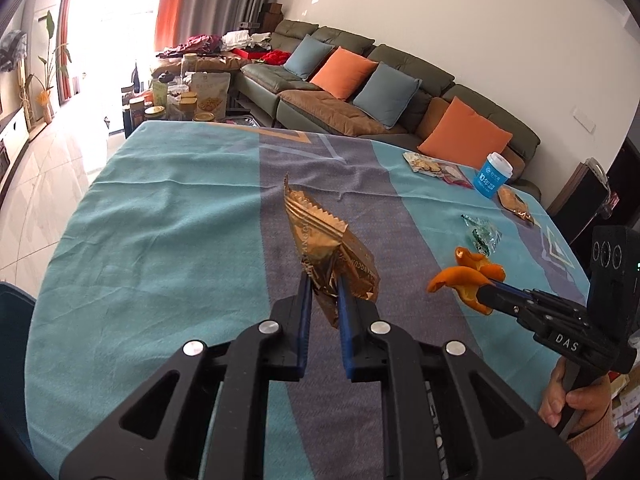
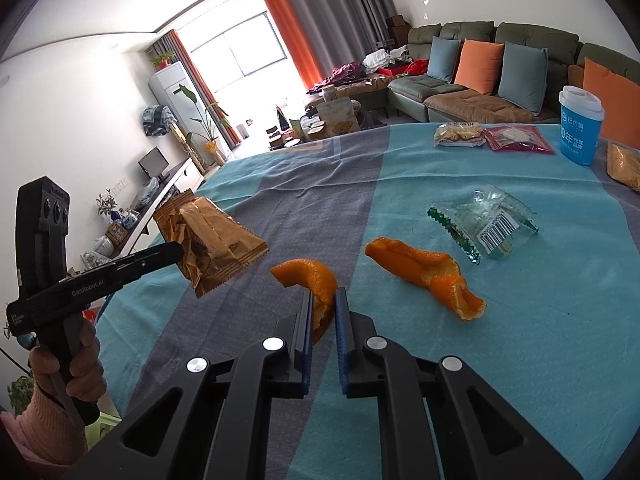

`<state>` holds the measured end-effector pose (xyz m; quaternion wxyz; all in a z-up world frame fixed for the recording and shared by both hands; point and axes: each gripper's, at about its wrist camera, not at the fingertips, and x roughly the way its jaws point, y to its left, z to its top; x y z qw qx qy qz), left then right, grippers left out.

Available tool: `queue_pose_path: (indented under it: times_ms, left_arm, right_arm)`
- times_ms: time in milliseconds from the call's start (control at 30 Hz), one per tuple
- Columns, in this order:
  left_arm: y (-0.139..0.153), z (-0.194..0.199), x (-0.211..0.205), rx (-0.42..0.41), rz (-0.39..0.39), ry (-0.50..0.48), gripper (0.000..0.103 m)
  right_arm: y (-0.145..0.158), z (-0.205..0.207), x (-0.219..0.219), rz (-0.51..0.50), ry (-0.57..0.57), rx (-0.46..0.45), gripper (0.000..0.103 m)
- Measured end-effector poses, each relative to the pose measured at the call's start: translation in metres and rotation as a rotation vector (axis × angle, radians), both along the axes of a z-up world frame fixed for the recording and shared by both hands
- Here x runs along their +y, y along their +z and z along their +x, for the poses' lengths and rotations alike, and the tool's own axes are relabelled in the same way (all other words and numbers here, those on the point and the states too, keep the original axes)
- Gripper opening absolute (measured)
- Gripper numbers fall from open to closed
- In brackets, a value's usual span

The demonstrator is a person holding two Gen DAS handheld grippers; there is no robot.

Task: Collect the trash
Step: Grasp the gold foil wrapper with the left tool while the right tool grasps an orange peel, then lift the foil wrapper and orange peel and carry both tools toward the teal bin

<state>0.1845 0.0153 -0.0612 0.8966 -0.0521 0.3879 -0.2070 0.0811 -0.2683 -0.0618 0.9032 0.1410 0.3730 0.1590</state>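
On the desk (image 1: 160, 200) in the left wrist view, under a teal and grey cloth, a blue paper cup (image 1: 494, 175) with a white lid stands near the far right edge; what it holds cannot be told. Just beside it lie two snack packets (image 1: 434, 168), a gold packet (image 1: 514, 202) and a crumpled clear wrapper (image 1: 480, 234); their print is too small to read. The left gripper (image 1: 323, 284) is clamped on a gold foil wrapper (image 1: 320, 236), which stands up above the middle of the desk, its lower end hidden between the blue pads. At the right, the right gripper (image 1: 482, 290) pinches an orange peel (image 1: 464, 278) clear of the cloth; the hand (image 1: 572, 400) on its handle is cut off by the frame.

In the right wrist view, the lidded cup (image 2: 578, 128) stands at the far right edge, contents unseen. The right gripper (image 2: 324, 300) is closed on the curled peel (image 2: 310, 278), part of it hidden between the pads. A second peel (image 2: 428, 276) lies on the cloth just beside it, and the clear wrapper (image 2: 486, 226) lies beyond that. At the left, the left gripper (image 2: 180, 250) holds the gold wrapper (image 2: 212, 240) past the desk's left edge; its jaws show only side-on, tight on the foil.
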Motion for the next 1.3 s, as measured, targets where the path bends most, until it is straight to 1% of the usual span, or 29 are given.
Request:
queue_pose_path:
  times_ms: [367,633,1000,1300]
  left_arm:
    - [0.015,-0.032,0.023,-0.053,0.027,0.017,0.013]
    - [0.02,-0.05,0.04,-0.067,0.031,0.038,0.013]
    - [0.023,-0.064,0.053,-0.08,0.037,0.067,0.013]
    - [0.032,-0.075,0.062,-0.107,0.044,0.083,0.013]
  right_arm:
    - [0.014,-0.004,0.011,0.041,0.034,-0.042,0.009]
    - [0.019,-0.005,0.021,0.06,0.06,-0.055,0.009]
    - [0.022,-0.007,0.036,0.077,0.096,-0.069,0.009]
    - [0.025,-0.004,0.049,0.085,0.129,-0.078,0.009]
